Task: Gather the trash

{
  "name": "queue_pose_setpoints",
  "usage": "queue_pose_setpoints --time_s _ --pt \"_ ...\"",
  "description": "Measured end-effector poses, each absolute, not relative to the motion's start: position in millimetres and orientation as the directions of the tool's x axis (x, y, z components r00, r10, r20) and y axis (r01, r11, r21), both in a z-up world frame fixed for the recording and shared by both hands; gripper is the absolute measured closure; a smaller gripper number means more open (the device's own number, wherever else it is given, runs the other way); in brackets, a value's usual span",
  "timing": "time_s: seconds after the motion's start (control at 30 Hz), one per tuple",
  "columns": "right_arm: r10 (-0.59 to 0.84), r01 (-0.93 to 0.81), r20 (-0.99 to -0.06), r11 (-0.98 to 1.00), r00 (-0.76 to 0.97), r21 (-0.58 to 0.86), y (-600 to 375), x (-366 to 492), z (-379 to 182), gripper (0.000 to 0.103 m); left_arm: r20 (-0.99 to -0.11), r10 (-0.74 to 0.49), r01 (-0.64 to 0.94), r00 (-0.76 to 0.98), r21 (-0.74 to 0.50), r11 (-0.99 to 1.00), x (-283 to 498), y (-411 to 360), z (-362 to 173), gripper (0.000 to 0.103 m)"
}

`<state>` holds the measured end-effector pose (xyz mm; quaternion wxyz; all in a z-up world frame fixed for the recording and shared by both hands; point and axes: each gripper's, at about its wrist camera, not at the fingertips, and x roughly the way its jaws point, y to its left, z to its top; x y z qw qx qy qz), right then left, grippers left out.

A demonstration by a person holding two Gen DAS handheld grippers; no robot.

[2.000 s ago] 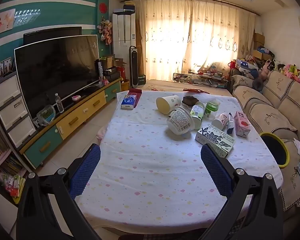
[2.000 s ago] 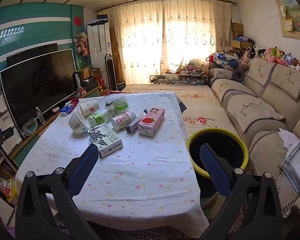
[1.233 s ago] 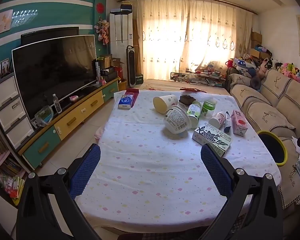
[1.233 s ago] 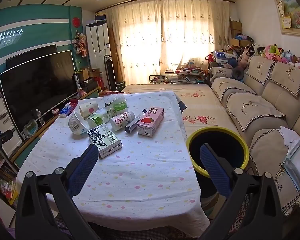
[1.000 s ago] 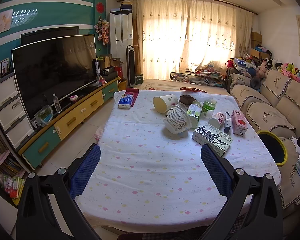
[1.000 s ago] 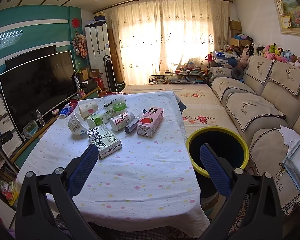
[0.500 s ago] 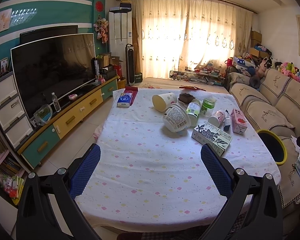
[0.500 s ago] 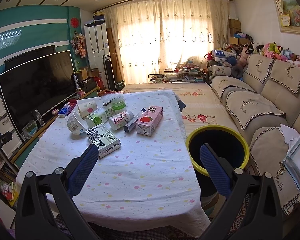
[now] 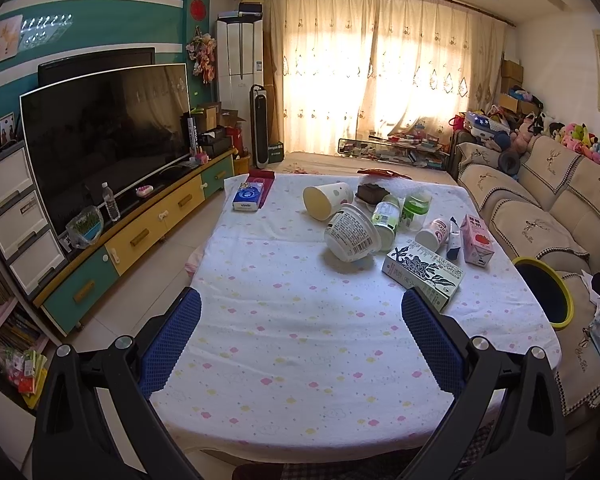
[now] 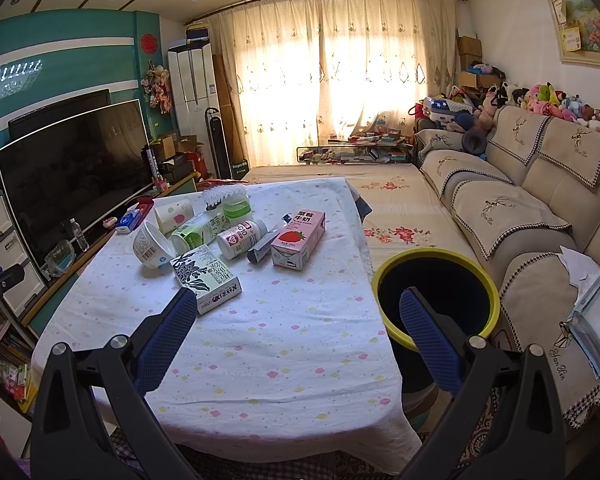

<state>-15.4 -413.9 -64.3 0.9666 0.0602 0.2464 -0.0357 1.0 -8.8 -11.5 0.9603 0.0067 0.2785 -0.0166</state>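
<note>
From my remote seat, both tools hang above the near edge of a low table (image 9: 300, 360) draped in a white cloth dotted with pastel spots. The left gripper (image 9: 300, 336) has its blue-padded jaws spread wide with nothing between them; the right gripper (image 10: 298, 332) is likewise wide apart and empty-handed.

The litter sits clustered toward the far right half of the table: a white plastic instant-noodle tub (image 9: 352, 232) tipped on its side, a cream paper cup (image 9: 327, 201) lying behind it, a green-labelled yogurt bottle (image 9: 384, 220), a green-capped clear jar (image 9: 415, 210), a small white drink bottle with a pink label (image 10: 240, 238), a slim grey tube (image 10: 264, 246), a pink strawberry-milk carton (image 10: 299, 239) lying flat, and, nearest me, a white rectangular box printed with dark flowers (image 10: 206, 276).

A round black bin with a yellow rim (image 10: 436, 258) stands on the floor just beside the table's right edge, between it and the beige sofa (image 10: 540, 208). A blue tissue pack (image 9: 247, 197) rests at the far left corner.
</note>
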Motion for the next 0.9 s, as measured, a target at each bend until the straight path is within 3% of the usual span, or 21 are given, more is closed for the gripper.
queue_pose_setpoints --time_s 0.9 --pt "-0.038 0.101 -0.487 0.99 0.873 0.103 -414.9 -13.9 -69.9 0.006 -0.554 -0.031 0.038 0.832 0.002 0.999 7.2 -8.0 -16.3 0.004"
